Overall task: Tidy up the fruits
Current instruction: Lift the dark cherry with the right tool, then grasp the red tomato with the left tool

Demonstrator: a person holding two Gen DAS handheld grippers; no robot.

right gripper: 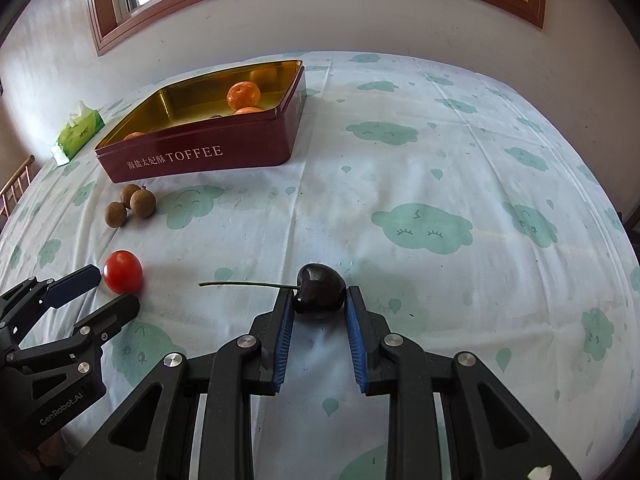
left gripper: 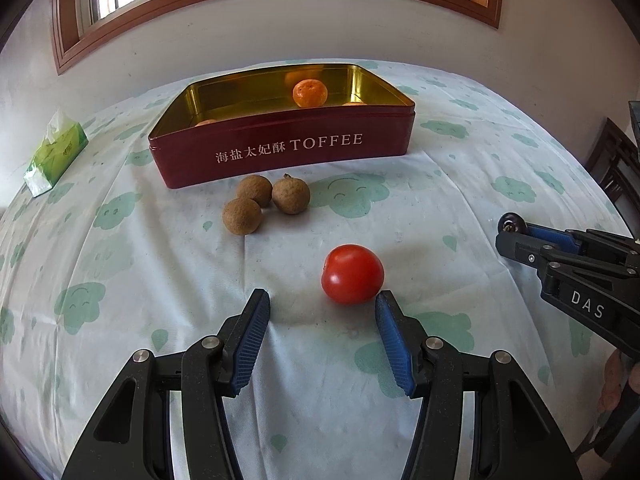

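Note:
A red tomato [left gripper: 352,274] lies on the cloth just ahead of my open left gripper [left gripper: 322,304], near its right fingertip; it also shows in the right wrist view [right gripper: 123,272]. A dark cherry [right gripper: 320,289] with a long stem sits between the tips of my right gripper [right gripper: 319,300], whose jaws stand close on both sides of it. Three brown longans [left gripper: 264,204] lie in front of the red TOFFEE tin [left gripper: 280,152]. The tin holds tangerines [left gripper: 310,93]. The right gripper's side shows in the left wrist view [left gripper: 520,240].
A green tissue pack [left gripper: 56,152] lies at the far left of the cloud-print tablecloth [right gripper: 440,160]. The wall and a wood-framed window are behind the tin. A dark chair [left gripper: 616,164] stands at the right edge.

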